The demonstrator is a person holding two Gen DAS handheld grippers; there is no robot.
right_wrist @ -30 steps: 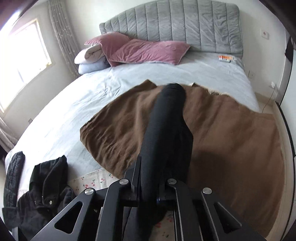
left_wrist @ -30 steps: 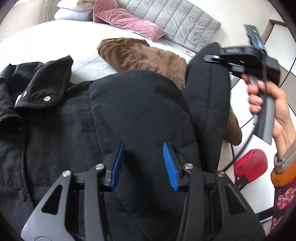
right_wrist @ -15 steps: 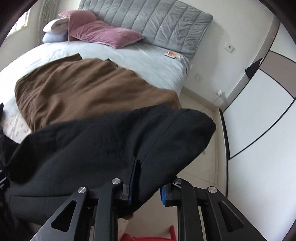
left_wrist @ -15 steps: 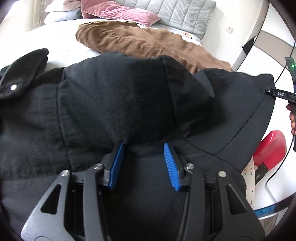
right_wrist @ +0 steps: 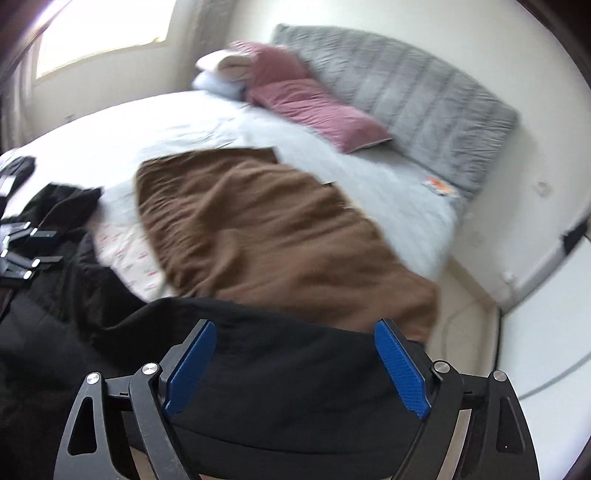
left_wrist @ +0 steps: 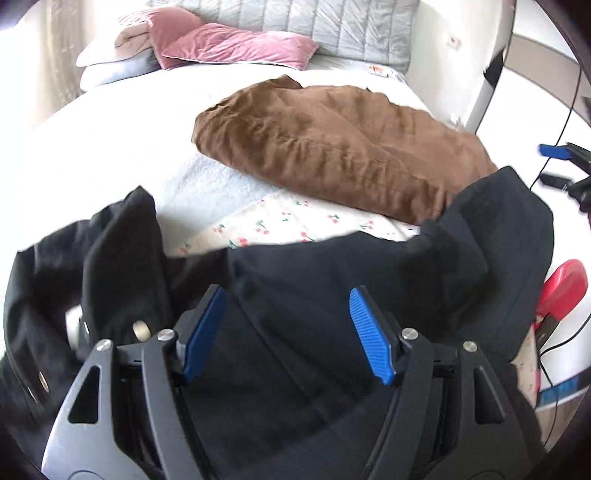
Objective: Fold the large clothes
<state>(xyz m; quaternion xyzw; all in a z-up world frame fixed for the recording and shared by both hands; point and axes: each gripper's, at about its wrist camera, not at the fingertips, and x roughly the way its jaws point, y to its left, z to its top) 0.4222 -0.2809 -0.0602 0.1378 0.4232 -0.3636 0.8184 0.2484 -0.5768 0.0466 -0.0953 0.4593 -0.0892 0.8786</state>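
A second ago the right gripper [right_wrist: 295, 363] pinched a raised fold of the black jacket [left_wrist: 332, 295]; now its jaws gape wide and empty above the cloth. The left gripper [left_wrist: 288, 334] hovers wide open too, holding nothing. The jacket lies rumpled at the near edge of the bed [left_wrist: 110, 155], collar [left_wrist: 122, 236] leftward, its length running left to right, just before the brown garment [left_wrist: 332, 147].

Home bedroom — bed [right_wrist: 406, 192], padded headboard [right_wrist: 424, 92], pink pillows [left_wrist: 236, 46], window [right_wrist: 99, 29].
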